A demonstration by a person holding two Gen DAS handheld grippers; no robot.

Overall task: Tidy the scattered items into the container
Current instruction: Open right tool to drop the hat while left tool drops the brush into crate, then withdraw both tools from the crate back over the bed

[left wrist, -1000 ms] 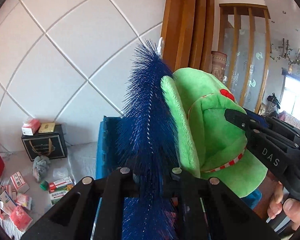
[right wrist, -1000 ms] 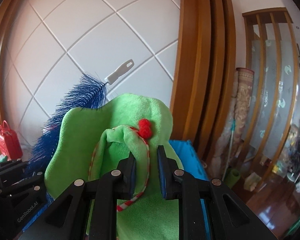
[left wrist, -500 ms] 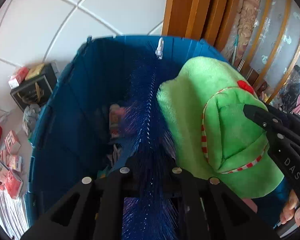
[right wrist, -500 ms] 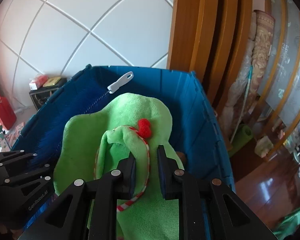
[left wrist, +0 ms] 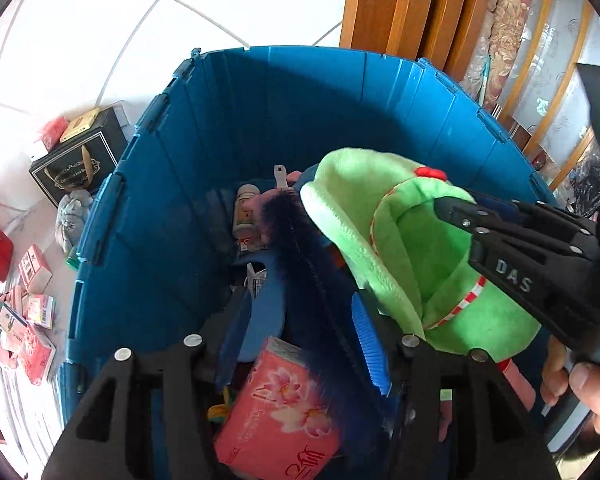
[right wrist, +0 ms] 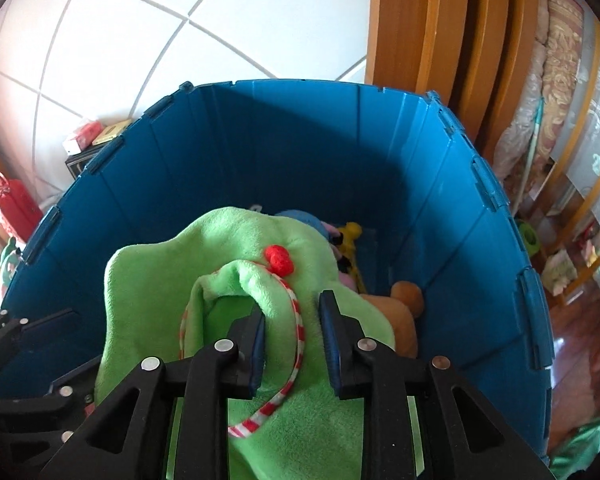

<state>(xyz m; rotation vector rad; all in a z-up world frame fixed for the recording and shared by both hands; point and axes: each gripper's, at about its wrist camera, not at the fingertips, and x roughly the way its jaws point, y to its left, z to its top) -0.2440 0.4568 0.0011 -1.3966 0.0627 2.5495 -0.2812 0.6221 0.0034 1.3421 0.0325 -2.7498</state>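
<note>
While small boxes (left wrist: 32,316) lie scattered outside the blue bin (left wrist: 228,120), much already sits inside it, so tidying looks partly done. Over the bin, the left gripper (left wrist: 300,316), jaws opening, frees a dark bristly brush (left wrist: 300,248); the right gripper (right wrist: 292,320), jaws opening, straddles a plush green slipper (right wrist: 152,292).

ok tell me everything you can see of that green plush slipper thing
The green slipper is soft fleece-like plush, with a folded upper edged in red-and-white striped trim and a small red bobble. It hangs tilted inside the blue bin, above the toys there. The right gripper straddles the upper fold; its jaws are opening, one pad against the fabric, the other clear. In the left wrist view it overlaps the dark blue brush.
</note>
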